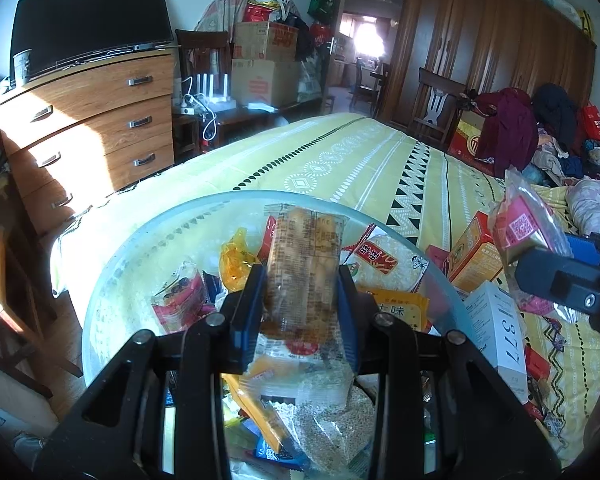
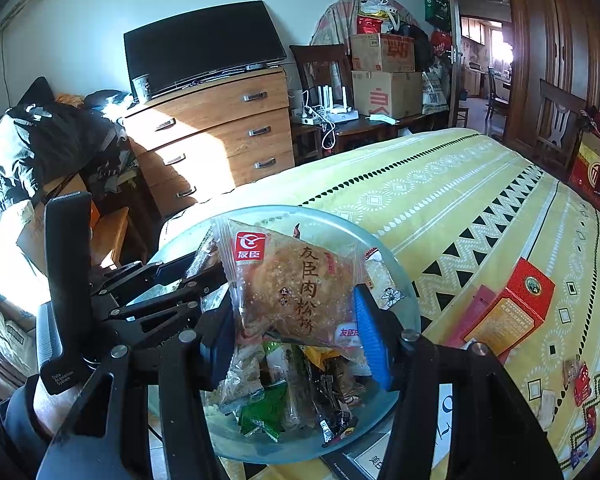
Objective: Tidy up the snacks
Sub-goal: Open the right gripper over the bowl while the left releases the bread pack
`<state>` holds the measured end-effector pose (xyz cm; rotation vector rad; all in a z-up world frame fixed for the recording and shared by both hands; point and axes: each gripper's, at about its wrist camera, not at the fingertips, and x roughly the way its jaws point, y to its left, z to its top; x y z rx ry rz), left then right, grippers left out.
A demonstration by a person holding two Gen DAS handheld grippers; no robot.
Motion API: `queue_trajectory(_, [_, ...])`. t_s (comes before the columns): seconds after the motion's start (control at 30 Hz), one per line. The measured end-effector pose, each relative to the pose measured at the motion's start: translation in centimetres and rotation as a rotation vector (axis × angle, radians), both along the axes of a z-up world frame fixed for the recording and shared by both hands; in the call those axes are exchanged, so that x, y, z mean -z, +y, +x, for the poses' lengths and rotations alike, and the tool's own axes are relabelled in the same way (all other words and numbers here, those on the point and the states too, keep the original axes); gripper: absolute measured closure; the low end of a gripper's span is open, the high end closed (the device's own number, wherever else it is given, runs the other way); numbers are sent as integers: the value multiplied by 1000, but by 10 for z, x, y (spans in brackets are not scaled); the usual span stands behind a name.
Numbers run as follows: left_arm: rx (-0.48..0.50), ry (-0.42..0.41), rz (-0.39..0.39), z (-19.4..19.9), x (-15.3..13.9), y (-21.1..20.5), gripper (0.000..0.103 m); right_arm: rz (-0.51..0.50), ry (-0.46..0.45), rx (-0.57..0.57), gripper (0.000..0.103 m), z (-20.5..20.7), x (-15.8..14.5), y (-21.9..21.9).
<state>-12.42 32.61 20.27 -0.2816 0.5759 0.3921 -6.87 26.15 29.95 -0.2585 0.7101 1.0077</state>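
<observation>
Left wrist view. The left gripper (image 1: pixel 300 296) clamps a clear-wrapped pastry roll (image 1: pixel 304 264) between its blue pads (image 1: pixel 247 312), jaws narrow and pressing both sides. The roll stands upright, golden-brown, with dark print on the wrapper, and its lower end is hidden in crumpled film. It hangs over a glass bowl (image 1: pixel 112 264) heaped with packets; a rice-cracker packet (image 1: pixel 384 264) lies at 2 o'clock from the roll and an orange packet (image 1: pixel 236 260) at 10 o'clock. The bowl's rim curves from 9 o'clock over 12 to 3 o'clock. Beyond the rim the yellow patterned bedspread (image 1: pixel 340 156) lies bare toward 12 o'clock. At 3 o'clock an orange box (image 1: pixel 472 252) and a white carton (image 1: pixel 496 320) crowd the bowl, and the right gripper (image 1: pixel 560 276) enters there with a pink-labelled packet (image 1: pixel 520 224).

Right wrist view. The right gripper (image 2: pixel 296 324) holds a meat-floss cake packet (image 2: pixel 296 284), jaws moderately spread and touching its edges. The packet is clear, square and tilted, with a red logo at its top left corner and dark characters over a brown crumbed cake. It sits over the bowl (image 2: pixel 400 292), whose near rim is at 6 o'clock. The left gripper (image 2: pixel 172 280) reaches over the rim at 9 o'clock. Open bedspread (image 2: pixel 440 184) fills 1 o'clock; a red box (image 2: pixel 516 308) lies at 3 o'clock.
</observation>
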Motion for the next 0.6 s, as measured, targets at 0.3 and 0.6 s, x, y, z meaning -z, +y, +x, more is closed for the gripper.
queue_trajectory(0.3, [-1,10,0,1,3,2,68,-3,19,0,45,3,9,3])
queue_trajectory(0.6, [5,18,-3,1,4,4,68,-3,22,-2,45,4,10,4])
